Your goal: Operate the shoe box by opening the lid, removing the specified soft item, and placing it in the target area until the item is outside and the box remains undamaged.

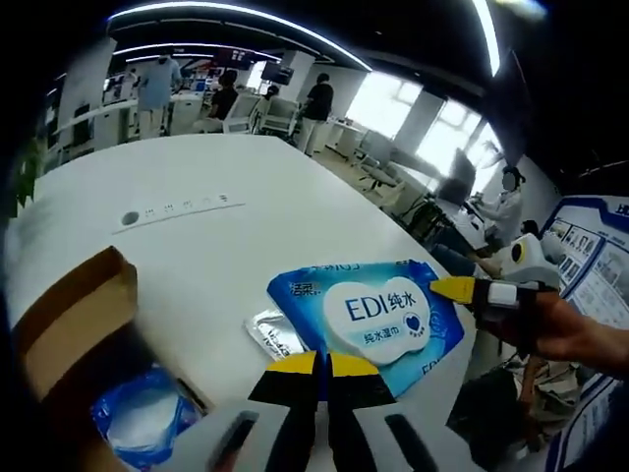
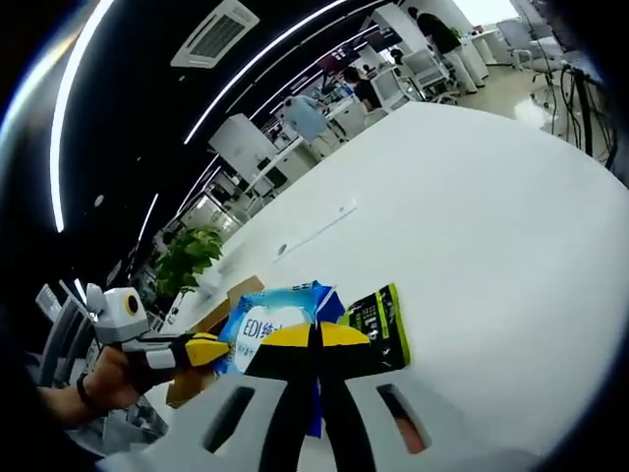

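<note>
- Left gripper: jaws pressed together, yellow tips on the near edge of the blue wipes pack.
- Right gripper: jaws closed on the same pack.
- Pack lies on the white counter, beside the brown shoe box.

Both tongs closed, level

Opposed close views, shared wipes pack

You have a glossy blue plastic wipes pack on a smooth, matt white table. At lower left, the shoe box looks like plain brown matt cardboard, with crinkled shiny blue film inside.
</note>
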`<state>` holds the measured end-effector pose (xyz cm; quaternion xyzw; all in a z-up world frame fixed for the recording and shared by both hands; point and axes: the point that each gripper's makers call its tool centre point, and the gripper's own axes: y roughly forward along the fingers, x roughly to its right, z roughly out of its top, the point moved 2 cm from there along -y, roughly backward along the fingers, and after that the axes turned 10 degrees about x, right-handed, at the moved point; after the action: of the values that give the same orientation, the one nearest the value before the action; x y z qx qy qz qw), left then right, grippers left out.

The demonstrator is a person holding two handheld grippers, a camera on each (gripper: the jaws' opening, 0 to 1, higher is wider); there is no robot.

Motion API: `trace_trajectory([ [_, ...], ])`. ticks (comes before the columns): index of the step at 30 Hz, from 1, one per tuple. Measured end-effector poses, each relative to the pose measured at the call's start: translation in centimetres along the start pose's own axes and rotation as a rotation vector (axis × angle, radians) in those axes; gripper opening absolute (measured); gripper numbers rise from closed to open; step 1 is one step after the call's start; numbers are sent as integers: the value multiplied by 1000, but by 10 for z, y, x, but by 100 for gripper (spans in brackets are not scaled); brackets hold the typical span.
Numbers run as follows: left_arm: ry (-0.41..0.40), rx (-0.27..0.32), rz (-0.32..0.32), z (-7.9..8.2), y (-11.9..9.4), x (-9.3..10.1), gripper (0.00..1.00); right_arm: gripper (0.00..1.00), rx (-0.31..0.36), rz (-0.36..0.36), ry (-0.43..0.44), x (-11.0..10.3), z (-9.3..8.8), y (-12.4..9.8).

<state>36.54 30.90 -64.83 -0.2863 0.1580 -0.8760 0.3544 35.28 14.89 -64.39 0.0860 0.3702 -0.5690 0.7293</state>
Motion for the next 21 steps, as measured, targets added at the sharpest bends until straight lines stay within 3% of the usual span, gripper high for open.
trace_trajectory([
  [9, -21, -6, 43, 0, 11, -12, 1, 0, -94, 36, -41, 6, 0, 31],
  [21, -10, -68, 72, -16, 32, -15, 1, 0, -150, 20, -36, 29, -7, 47],
])
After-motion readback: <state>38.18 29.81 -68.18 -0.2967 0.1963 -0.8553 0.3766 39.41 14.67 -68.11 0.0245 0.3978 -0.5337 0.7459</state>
